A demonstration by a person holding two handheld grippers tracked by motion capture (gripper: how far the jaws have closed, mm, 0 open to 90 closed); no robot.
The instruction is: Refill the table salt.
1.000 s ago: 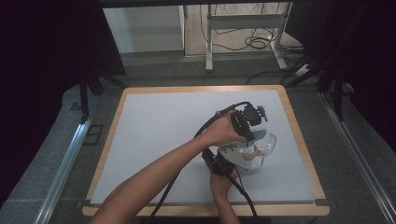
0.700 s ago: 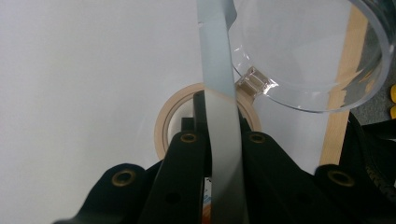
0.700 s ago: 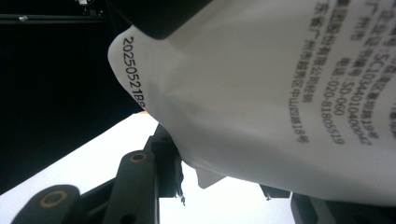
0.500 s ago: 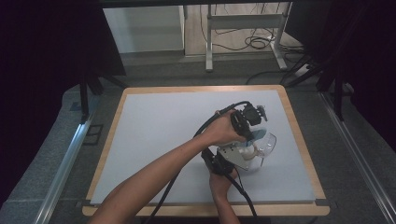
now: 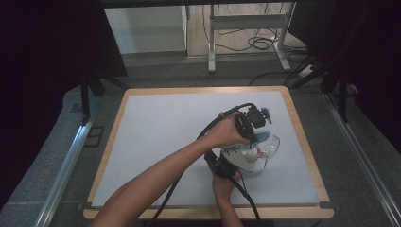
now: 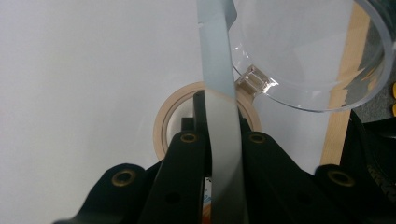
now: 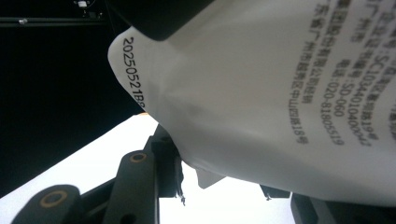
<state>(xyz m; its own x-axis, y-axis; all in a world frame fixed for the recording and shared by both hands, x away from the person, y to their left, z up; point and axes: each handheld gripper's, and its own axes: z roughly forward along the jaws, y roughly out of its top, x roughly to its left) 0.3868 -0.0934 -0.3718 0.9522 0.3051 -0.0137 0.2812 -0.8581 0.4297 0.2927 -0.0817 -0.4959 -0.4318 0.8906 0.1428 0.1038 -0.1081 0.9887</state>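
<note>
1. Looks like we're mid-way through a taping job. The left gripper [image 6: 219, 140] has its jaws pinched tight on a grey tape strip [image 6: 217, 70] that runs up between them toward 12 o'clock, and the tape roll [image 6: 163, 126] lies on the table mat [image 5: 156, 132] right behind the jaw tips.

2. The right gripper [image 7: 219, 182] has its jaws partly closed, clamped on a white plastic pouch [image 7: 261, 88] with printed text and a date code. The pouch bulges out toward 1 o'clock from the jaws and blocks most of what's ahead.

3. In the high view both hands are bunched up at about 4 o'clock on the mat, left hand [image 5: 227, 135] on top at 12 o'clock of the right hand [image 5: 222, 182], touching or nearly so.

4. A clear plastic bowl [image 6: 322, 51] sits just beside the strip, at 2 o'clock from the left gripper's jaws; its rim nearly touches the tape.

5. My guess for the next move: lay the free end of the strip down across the pouch or bowl while the right side holds steady. Keep tension on the strip so it doesn't curl back and stick to itself.
</note>
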